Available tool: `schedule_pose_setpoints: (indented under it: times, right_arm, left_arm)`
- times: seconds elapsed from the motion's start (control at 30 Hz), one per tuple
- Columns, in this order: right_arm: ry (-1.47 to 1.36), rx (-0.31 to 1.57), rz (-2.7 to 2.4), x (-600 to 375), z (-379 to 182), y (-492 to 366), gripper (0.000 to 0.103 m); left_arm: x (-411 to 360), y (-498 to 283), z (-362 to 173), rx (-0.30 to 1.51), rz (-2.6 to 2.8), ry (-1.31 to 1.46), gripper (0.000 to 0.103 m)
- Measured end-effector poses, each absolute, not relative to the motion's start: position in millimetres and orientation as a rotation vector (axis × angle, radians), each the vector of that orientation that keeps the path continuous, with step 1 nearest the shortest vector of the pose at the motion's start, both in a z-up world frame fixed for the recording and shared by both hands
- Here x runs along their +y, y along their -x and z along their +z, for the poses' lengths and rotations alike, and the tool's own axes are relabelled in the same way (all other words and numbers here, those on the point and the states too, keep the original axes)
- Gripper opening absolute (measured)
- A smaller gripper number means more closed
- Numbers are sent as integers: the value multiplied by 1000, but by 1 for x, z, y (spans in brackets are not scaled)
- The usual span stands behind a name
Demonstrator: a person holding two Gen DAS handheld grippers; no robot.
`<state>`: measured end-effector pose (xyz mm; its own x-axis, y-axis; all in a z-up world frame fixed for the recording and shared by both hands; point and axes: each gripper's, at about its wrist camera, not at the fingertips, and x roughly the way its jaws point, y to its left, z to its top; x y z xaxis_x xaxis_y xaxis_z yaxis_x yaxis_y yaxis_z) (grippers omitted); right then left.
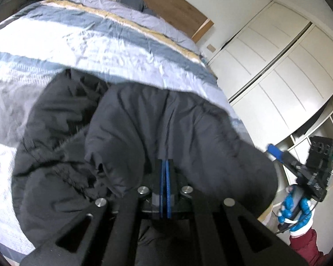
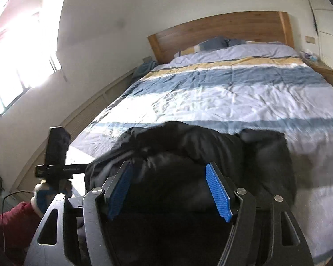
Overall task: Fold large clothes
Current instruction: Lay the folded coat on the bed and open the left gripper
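Black metal tongs [image 2: 169, 189] with ribbed blue pads [image 2: 217, 191] and silver screws [image 2: 241, 191] are seen; blue-and-white gloves [image 1: 296, 208] and maroon sleeves [image 1: 304, 247] are worn.

Daylit bedroom, fisheye views, uneven exposure.
Window [image 2: 17, 66] up and left of the right gripper is blown out to white glare; the sunlit band of the duvet [image 2: 211, 97] ahead also clips. Black jacket [image 1: 144, 128] at the fingers reads underexposed, folds barely resolved, edges smeared by motion blur. Strong barrel distortion bends wardrobe [image 1: 277, 66] and headboard [image 2: 222, 28]; corners vignette black.
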<state>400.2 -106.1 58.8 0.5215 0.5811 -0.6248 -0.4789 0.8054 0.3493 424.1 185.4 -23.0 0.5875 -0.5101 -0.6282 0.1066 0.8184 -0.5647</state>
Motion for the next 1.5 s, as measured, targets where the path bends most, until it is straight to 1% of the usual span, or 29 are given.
schedule_pose_setpoints:
  times: [0.17,0.3,0.47,0.53,0.67,0.8,0.9,1.03,1.17,1.33,1.4,1.5]
  right_arm:
    - [-131,835,678,-67,51,-426,68]
    - [-103,889,682,-48,35,-440,68]
    - [-15,976,684,-42,3,-425,68]
    - [17,1003,675,-46,-11,-415,68]
    - [100,1022,633,-64,-38,-387,68]
    - [123,1000,633,-80,-51,-361,68]
    - [125,1001,624,-83,-53,-356,68]
    - [138,1012,601,-79,-42,-361,68]
    - [149,1006,595,-76,-29,-361,68]
    - [151,1007,595,-75,-26,-360,68]
    - [145,1006,594,-76,-28,-354,68]
    - [132,1007,594,-82,-33,-355,68]
  left_arm:
    - [183,-438,-2,848,-381,484,2]
    - [171,-462,-4,882,-405,462,2]
    - [136,-455,-34,956,-460,418,2]
    - [125,-442,-55,994,-461,383,2]
    - [120,-413,-94,1037,-462,391,2]
    - [121,-397,-109,1036,-447,395,2]
    - [117,-398,-105,1048,-419,360,2]
    - [106,-397,-81,1042,-386,269,3]
    - [101,-393,-56,994,-392,264,3]
    - [98,-402,-27,939,-411,296,4]
    - [92,-408,-30,951,-415,293,5]
    - [82,-412,-54,1015,-399,267,5]
